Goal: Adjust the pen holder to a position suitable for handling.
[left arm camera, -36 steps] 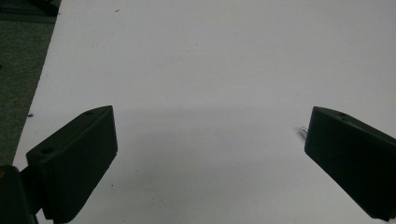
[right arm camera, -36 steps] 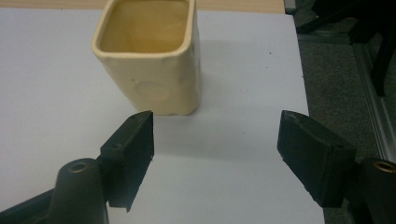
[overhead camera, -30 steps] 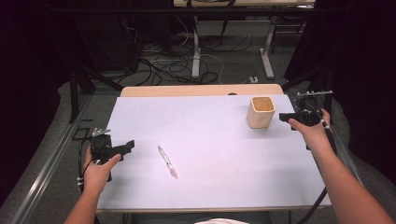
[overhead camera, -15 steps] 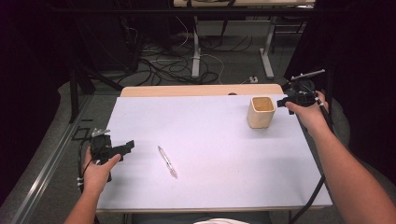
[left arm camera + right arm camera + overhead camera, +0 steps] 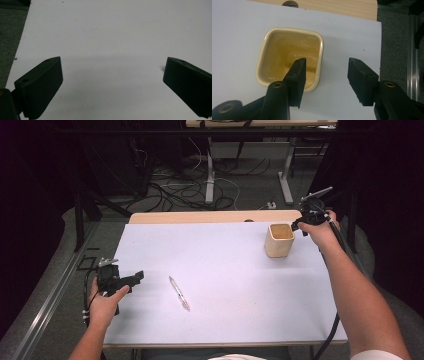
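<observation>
A cream square cup (image 5: 279,240) stands empty at the far right of the white table (image 5: 225,260). My right gripper (image 5: 301,223) hovers just right of it and above it, open. In the right gripper view the cup (image 5: 279,50) lies below, with one jaw over its inside and the other beyond its right wall, and the right gripper (image 5: 327,62) holds nothing. A clear pen (image 5: 179,293) lies near the front left. To its left, my left gripper (image 5: 136,277) is held low, its jaws pointing toward the pen. The left gripper (image 5: 112,65) is wide open over bare table.
A wooden strip (image 5: 200,216) runs along the table's far edge, with a round hole (image 5: 290,3) behind the cup. Cables (image 5: 180,195) and desk legs (image 5: 210,175) crowd the floor beyond. A metal rail (image 5: 50,300) runs along the left side.
My right gripper has risen and moved toward the far edge, closing in on the cup's right side. The left gripper, pen and cup have stayed put.
</observation>
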The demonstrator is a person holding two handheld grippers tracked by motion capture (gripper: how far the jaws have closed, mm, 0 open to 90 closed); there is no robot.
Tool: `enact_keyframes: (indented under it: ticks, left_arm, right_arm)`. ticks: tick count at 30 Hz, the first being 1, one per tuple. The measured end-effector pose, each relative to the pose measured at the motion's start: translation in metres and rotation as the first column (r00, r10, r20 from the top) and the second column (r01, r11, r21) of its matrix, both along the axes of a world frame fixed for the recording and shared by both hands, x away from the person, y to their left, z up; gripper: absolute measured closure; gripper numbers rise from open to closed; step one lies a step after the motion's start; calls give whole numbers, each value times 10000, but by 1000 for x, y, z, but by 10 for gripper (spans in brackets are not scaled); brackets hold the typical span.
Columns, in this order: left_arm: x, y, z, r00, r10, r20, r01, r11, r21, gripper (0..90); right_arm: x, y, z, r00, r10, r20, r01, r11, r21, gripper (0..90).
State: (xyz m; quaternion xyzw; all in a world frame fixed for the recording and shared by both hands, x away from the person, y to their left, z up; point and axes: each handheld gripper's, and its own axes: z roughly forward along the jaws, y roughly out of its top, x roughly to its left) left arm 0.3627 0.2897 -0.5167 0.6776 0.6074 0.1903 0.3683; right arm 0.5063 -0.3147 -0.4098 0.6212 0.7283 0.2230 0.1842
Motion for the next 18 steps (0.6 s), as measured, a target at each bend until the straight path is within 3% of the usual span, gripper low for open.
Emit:
enact_keyframes:
  ticks: [9, 18]
  left_arm:
    - [0, 1, 0, 10000, 22, 12, -22, 10000, 5, 26]
    - [-1, 1, 0, 10000, 47, -38, -46, 10000, 44, 28]
  right_arm:
    - [13, 7, -8, 9998, 39, -192, -40, 10000, -50, 522]
    - [26, 12, -22, 9973, -61, -733, 59, 10000, -33, 598]
